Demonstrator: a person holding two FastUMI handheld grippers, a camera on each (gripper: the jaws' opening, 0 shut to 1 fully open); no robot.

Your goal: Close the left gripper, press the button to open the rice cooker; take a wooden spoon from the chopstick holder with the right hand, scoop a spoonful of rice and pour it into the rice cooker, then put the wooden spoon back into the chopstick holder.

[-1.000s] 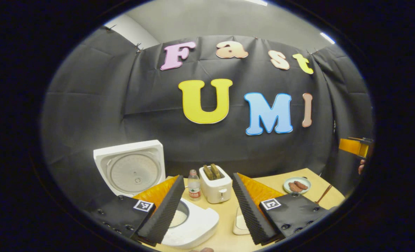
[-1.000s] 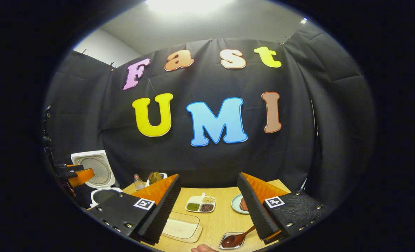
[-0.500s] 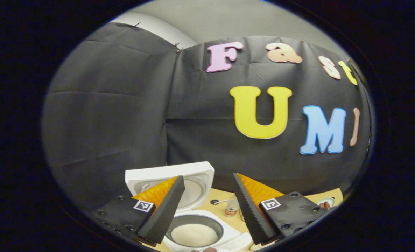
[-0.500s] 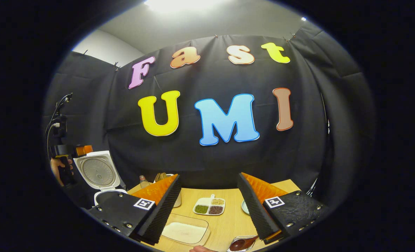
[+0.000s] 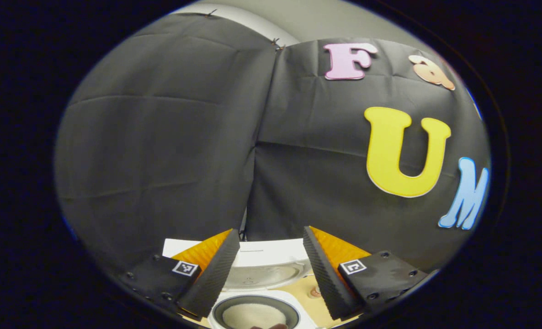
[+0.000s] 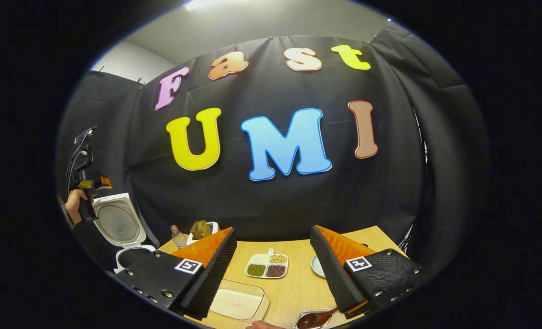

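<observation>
Between the spread fingers of the left gripper (image 5: 271, 269), nothing is held; the jaws stand wide apart above the rice cooker (image 5: 256, 310), whose lid (image 5: 266, 267) stands raised behind a pot with white rice in it. Over in the right gripper view, the right gripper (image 6: 273, 274) is also spread and holding nothing, poised above the wooden table (image 6: 298, 288). Just below its right finger lies the wooden spoon (image 6: 314, 318), bowl resting in a small dish (image 6: 300, 323). A tray of white rice (image 6: 236, 304) sits near its left finger, a divided dish of grains (image 6: 266, 266) beyond. Far left, a hand (image 6: 73, 203) grips the other gripper beside the open cooker.
</observation>
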